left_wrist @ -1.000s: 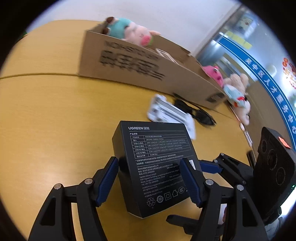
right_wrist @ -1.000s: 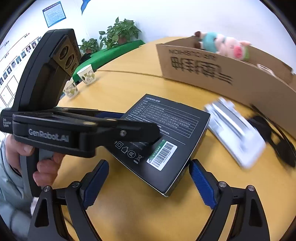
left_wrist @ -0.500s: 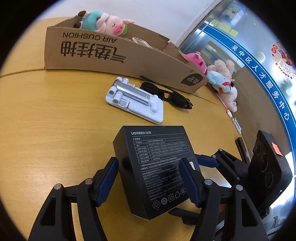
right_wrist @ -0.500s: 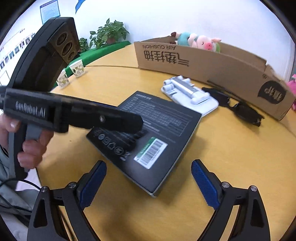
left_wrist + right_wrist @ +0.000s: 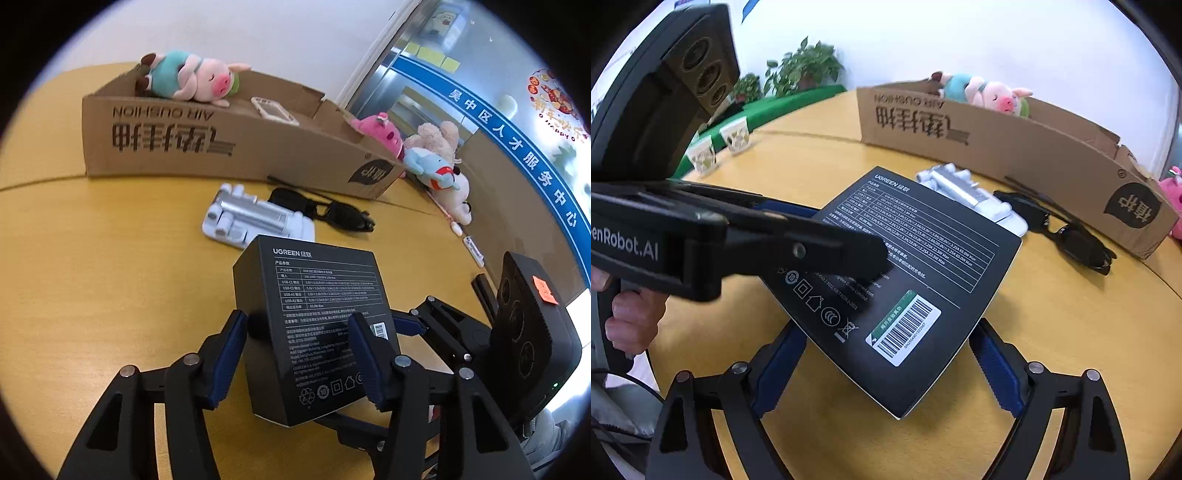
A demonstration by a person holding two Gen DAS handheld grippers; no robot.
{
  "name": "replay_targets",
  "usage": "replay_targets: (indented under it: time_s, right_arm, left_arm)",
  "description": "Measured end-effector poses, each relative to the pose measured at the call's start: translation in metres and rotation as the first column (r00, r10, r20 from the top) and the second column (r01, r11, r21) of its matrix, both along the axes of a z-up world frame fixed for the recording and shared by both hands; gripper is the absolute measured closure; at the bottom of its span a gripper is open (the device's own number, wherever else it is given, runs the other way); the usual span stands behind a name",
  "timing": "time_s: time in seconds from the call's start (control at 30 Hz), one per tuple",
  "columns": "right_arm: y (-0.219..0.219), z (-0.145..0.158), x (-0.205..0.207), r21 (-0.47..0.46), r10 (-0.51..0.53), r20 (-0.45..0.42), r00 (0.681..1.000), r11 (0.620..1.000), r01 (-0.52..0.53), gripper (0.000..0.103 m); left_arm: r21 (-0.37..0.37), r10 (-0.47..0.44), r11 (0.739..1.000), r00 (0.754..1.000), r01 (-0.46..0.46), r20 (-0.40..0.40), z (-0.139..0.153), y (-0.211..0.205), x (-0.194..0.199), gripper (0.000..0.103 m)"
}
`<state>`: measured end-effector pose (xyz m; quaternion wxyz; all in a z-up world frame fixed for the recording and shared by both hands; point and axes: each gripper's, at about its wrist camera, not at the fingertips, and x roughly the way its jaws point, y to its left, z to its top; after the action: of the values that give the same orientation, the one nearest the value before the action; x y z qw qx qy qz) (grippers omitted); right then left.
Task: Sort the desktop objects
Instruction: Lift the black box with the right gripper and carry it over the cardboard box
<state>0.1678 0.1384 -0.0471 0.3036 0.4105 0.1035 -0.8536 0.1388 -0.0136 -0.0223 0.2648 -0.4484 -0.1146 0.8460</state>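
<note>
A black UGREEN box (image 5: 325, 295) sits tilted between my left gripper's (image 5: 295, 350) blue pads, its near edge off the yellow table (image 5: 92, 277). The jaws are closing, and one pad presses its side while the other presses its printed face. In the right wrist view the left gripper (image 5: 831, 232) reaches in from the left over the same box (image 5: 923, 251). My right gripper (image 5: 886, 369) straddles the box's near corner. Its jaws are wide and closing, and the pads stand just off the box's edges. One right finger (image 5: 410, 325) shows behind the box.
A long cardboard box (image 5: 221, 147) with a pig plush (image 5: 192, 77) and a phone case (image 5: 273, 110) stands at the back. A white folding stand (image 5: 251, 218) and black sunglasses (image 5: 332, 214) lie before it. More plush toys (image 5: 432, 158) lie right; paper cups (image 5: 735, 134) stand far left.
The left jaws have narrowed onto the black box, which now sits higher and more tilted, hiding part of the white stand. The right gripper has come in around the box's near corner.
</note>
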Motion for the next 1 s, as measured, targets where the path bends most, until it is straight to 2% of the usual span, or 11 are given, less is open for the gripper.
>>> replay_targets:
  time_s: [0.1,0.23,0.47,0.73,1.0]
  right_arm:
    - [0.006,0.012,-0.001,-0.01,-0.022,-0.035,0.999,1.0,0.022,0.014]
    - [0.013,0.029,-0.001,0.027,-0.057,-0.106,0.993,0.998,0.06,0.014]
    - [0.024,0.049,-0.008,0.037,-0.093,-0.154,0.984,0.994,0.099,0.014]
    - [-0.001,0.058,-0.028,0.038,-0.055,-0.181,0.982,0.997,0.063,0.014]
    - [-0.04,0.091,-0.068,-0.003,0.01,-0.263,0.965,1.0,-0.012,0.014]
  left_arm:
    - [0.01,-0.014,1.0,0.999,0.014,-0.036,0.012,0.007,-0.003,0.048]
    - [0.013,-0.034,0.999,0.994,0.035,-0.1,0.026,0.022,-0.008,0.048]
    - [0.02,-0.048,0.998,0.987,0.052,-0.152,0.041,0.032,-0.016,0.048]
    - [0.012,0.038,0.999,0.978,-0.036,-0.205,0.052,0.007,-0.025,0.048]
    - [-0.001,0.129,0.991,0.941,-0.136,-0.312,0.096,-0.027,-0.054,0.048]
